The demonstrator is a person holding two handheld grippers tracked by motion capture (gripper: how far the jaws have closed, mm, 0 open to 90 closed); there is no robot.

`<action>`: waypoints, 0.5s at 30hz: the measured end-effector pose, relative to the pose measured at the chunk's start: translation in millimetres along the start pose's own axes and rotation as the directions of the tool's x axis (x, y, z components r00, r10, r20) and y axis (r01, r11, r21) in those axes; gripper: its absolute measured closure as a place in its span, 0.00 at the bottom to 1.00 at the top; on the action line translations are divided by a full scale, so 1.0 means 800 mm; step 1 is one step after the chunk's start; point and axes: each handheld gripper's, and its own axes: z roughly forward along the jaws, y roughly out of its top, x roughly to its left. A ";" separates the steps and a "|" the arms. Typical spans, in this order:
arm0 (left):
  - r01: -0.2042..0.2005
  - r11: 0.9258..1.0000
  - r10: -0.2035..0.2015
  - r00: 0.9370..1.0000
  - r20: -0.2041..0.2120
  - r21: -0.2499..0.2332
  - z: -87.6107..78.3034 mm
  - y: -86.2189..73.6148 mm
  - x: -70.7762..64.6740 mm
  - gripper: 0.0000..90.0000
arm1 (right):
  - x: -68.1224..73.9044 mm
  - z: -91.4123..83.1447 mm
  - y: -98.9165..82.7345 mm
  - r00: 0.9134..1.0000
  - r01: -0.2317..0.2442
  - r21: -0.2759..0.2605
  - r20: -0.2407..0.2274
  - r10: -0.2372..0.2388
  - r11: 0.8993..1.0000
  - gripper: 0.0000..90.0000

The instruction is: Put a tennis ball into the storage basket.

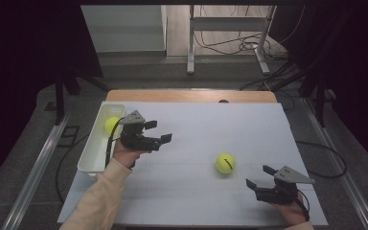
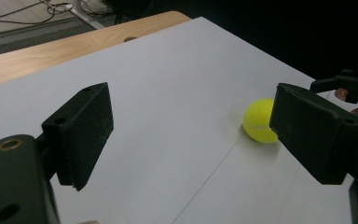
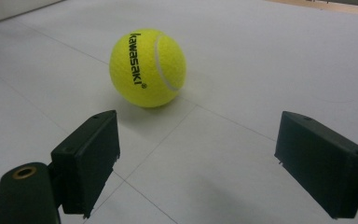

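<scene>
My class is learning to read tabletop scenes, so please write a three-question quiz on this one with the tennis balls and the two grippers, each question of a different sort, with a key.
1. True or false: the left gripper is shut on a tennis ball.
2. Where does the second tennis ball lie? A) in the white bin B) on the wooden table edge C) between the right gripper's jaws
3. Fill in: the word printed on the loose tennis ball is ____.

Key:
1. False: its jaws stand open with nothing between them.
2. A
3. kawasaki. That ball rests on the white sheet, ahead of the open right gripper.
</scene>
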 end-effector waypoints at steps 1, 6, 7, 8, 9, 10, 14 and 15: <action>-0.005 1.000 0.005 1.000 0.003 0.004 0.002 0.000 -0.003 0.16 | 0.000 0.000 0.000 1.000 -0.001 0.000 -0.001 0.001 1.000 0.16; -0.026 0.999 0.026 0.999 0.024 0.022 0.012 -0.001 -0.014 0.16 | 0.002 0.000 0.000 1.000 0.012 0.008 0.000 -0.012 1.000 0.16; -0.028 0.999 0.028 0.999 0.030 0.024 0.015 0.000 -0.016 0.16 | 0.002 -0.001 0.000 1.000 0.011 0.004 -0.001 -0.011 1.000 0.16; -0.032 0.999 0.031 0.999 0.033 0.028 0.018 0.000 -0.017 0.16 | 0.001 -0.002 -0.001 1.000 0.008 0.005 0.000 -0.008 1.000 0.16; -0.035 0.999 0.033 0.999 0.037 0.030 0.020 0.000 -0.018 0.16 | 0.001 -0.002 -0.001 1.000 0.007 0.005 0.002 -0.007 1.000 0.16; -0.036 0.999 0.034 0.998 0.045 0.032 0.023 0.001 -0.020 0.16 | 0.000 -0.003 -0.001 1.000 0.006 0.008 0.005 -0.006 1.000 0.16; -0.041 0.998 0.038 0.998 0.056 0.046 0.033 -0.001 -0.024 0.16 | -0.002 -0.005 -0.003 1.000 -0.001 0.006 0.003 0.001 1.000 0.16; -0.045 0.998 0.042 0.998 0.057 0.050 0.036 -0.001 -0.026 0.16 | -0.002 -0.005 -0.003 1.000 0.000 0.005 0.004 0.000 1.000 0.16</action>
